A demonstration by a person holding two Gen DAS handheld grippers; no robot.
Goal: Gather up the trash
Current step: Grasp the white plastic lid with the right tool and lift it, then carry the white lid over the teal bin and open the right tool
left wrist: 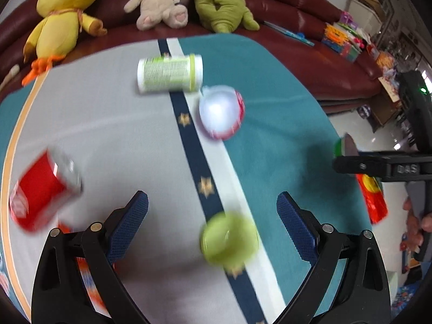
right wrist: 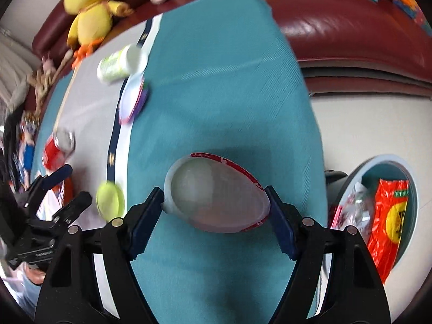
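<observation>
My right gripper (right wrist: 216, 202) is shut on a white paper bowl with a red rim (right wrist: 216, 191), squeezed oval and held above the teal cloth. My left gripper (left wrist: 213, 210) is open and empty above the cloth; a green cap-like piece (left wrist: 229, 239) lies between its fingers. Ahead of it lie a white and green canister (left wrist: 168, 73) on its side, a white cup with a red rim (left wrist: 221, 110), and a red can (left wrist: 43, 191) at the left. The same items show in the right wrist view: the canister (right wrist: 118, 64), cup (right wrist: 133, 100), can (right wrist: 58, 148), green piece (right wrist: 110, 199).
A bin (right wrist: 391, 162) at the right holds a red and yellow wrapper (right wrist: 388, 224) and clear plastic. The cloth covers a table (left wrist: 283, 135) in front of a dark red sofa (right wrist: 351, 27) with plush toys, among them a yellow duck (left wrist: 67, 8). Floor lies to the right.
</observation>
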